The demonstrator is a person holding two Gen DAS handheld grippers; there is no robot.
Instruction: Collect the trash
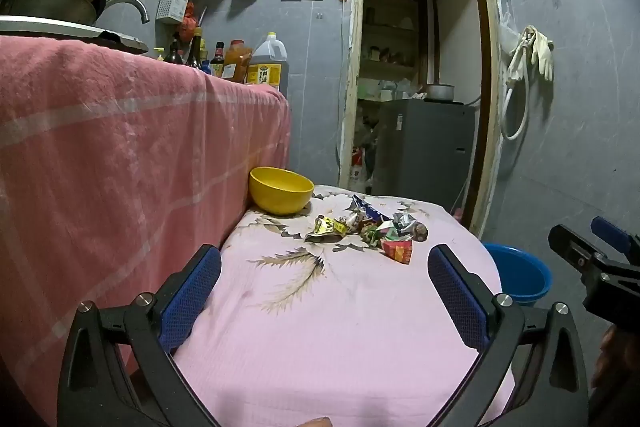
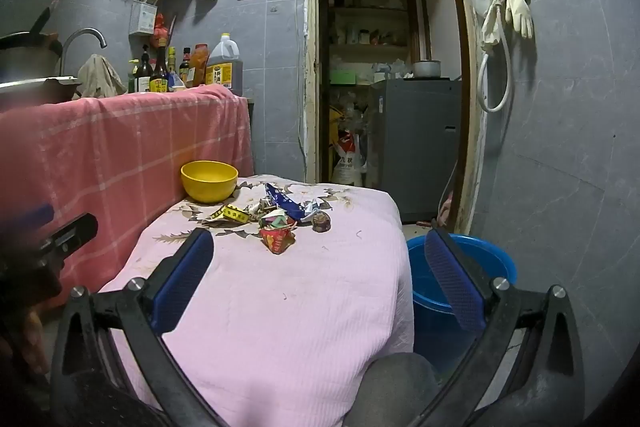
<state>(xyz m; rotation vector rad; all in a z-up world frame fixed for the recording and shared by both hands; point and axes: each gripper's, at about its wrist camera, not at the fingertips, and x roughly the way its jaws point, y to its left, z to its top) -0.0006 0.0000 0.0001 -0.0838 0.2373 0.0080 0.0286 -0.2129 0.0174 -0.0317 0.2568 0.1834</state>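
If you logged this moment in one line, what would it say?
stage: approach | left gripper: open, empty | right gripper: open, empty | wrapper pile: untouched on table | blue bucket: beside table

Oil jug (image 2: 224, 63); hanging gloves (image 2: 519, 10); faucet (image 2: 82, 39)

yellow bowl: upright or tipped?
Upright. The yellow bowl stands rim-up on the pink cloth, its open inside visible from both views.

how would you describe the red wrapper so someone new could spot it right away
Find the pink floral cloth covering the low table, then the trash pile beside the yellow bowl. The red wrapper is the crumpled piece at the pile's near edge, the only mainly red one.
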